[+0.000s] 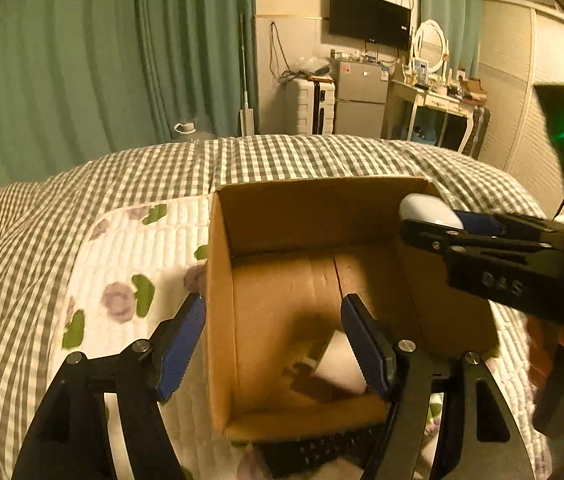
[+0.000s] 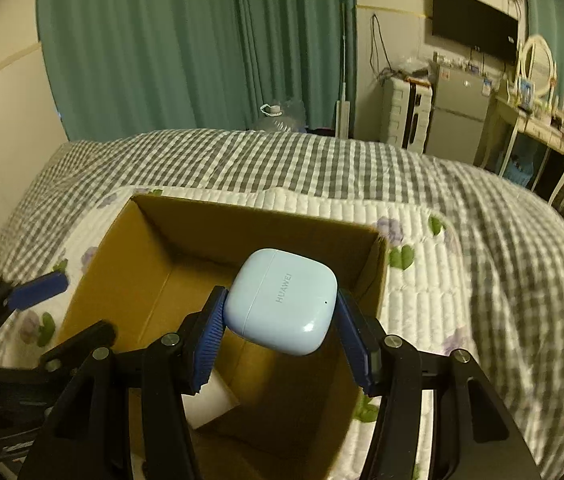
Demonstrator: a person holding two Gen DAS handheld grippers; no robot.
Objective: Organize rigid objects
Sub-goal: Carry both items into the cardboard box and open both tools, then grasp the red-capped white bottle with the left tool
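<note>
An open cardboard box (image 1: 222, 320) (image 2: 378, 264) stands on the bed. My right gripper (image 2: 280, 312) is shut on a pale blue Huawei earbud case (image 2: 282, 300) and holds it above the box's opening; the case also shows at the box's right rim in the left wrist view (image 1: 428, 208). My left gripper (image 1: 274, 340) is open and straddles the box's left wall, one finger outside and one inside. A white object (image 1: 340, 364) (image 2: 208, 400) lies on the box floor.
The bed has a white floral quilt (image 1: 130, 248) over a grey checked cover (image 2: 482, 240). A dark keyboard-like object (image 1: 322, 450) lies in front of the box. Green curtains, a fridge and a dresser stand beyond the bed.
</note>
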